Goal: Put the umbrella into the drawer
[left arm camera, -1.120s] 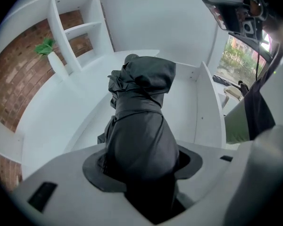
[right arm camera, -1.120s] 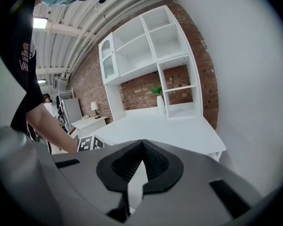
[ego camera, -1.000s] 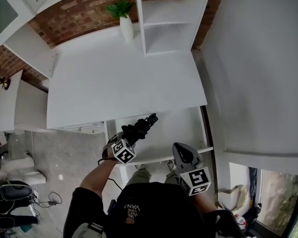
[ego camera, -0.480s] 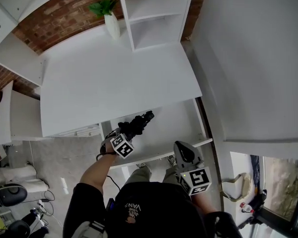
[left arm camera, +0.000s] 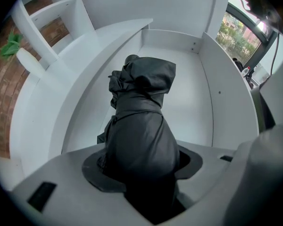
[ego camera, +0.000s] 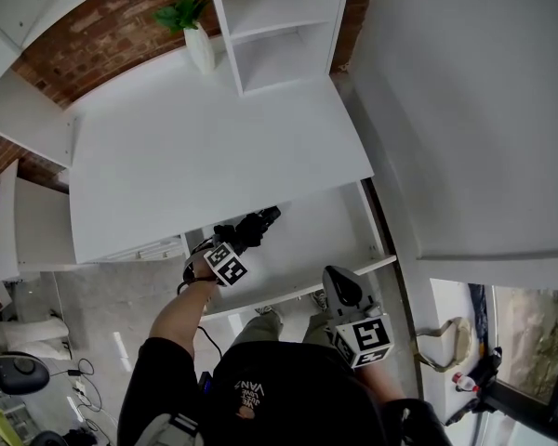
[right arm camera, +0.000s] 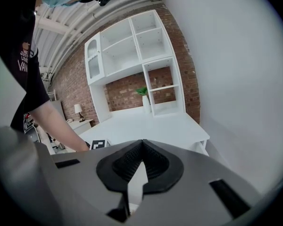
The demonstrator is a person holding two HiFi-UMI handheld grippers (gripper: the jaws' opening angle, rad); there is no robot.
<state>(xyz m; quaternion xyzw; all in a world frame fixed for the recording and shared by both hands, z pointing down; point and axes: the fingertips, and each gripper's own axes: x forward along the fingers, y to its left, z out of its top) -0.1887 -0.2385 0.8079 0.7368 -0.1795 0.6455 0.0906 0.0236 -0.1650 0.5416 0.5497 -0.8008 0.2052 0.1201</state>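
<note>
A folded black umbrella [left arm camera: 140,121] sits between the jaws of my left gripper [left arm camera: 141,163], which is shut on its lower part. The gripper points down into an open white drawer [left arm camera: 193,98], and the umbrella's free end hangs over the drawer floor. In the head view the umbrella [ego camera: 249,229] shows just under the desk's front edge, with the left gripper [ego camera: 240,243] behind it over the drawer [ego camera: 321,230]. My right gripper [ego camera: 338,279] hovers by the drawer's front panel. Its jaws meet at the tips [right arm camera: 141,143] with nothing in them.
A white desk top [ego camera: 214,156] overhangs the drawer's back part. On the desk stand a plant in a white vase [ego camera: 197,45] and a white shelf unit [ego camera: 279,35]. A white wall [ego camera: 465,110] runs along the right. The drawer's side walls [left arm camera: 226,102] hem in the umbrella.
My left gripper has sunk with the umbrella, closer to the drawer. The right gripper has stayed by the drawer front.
</note>
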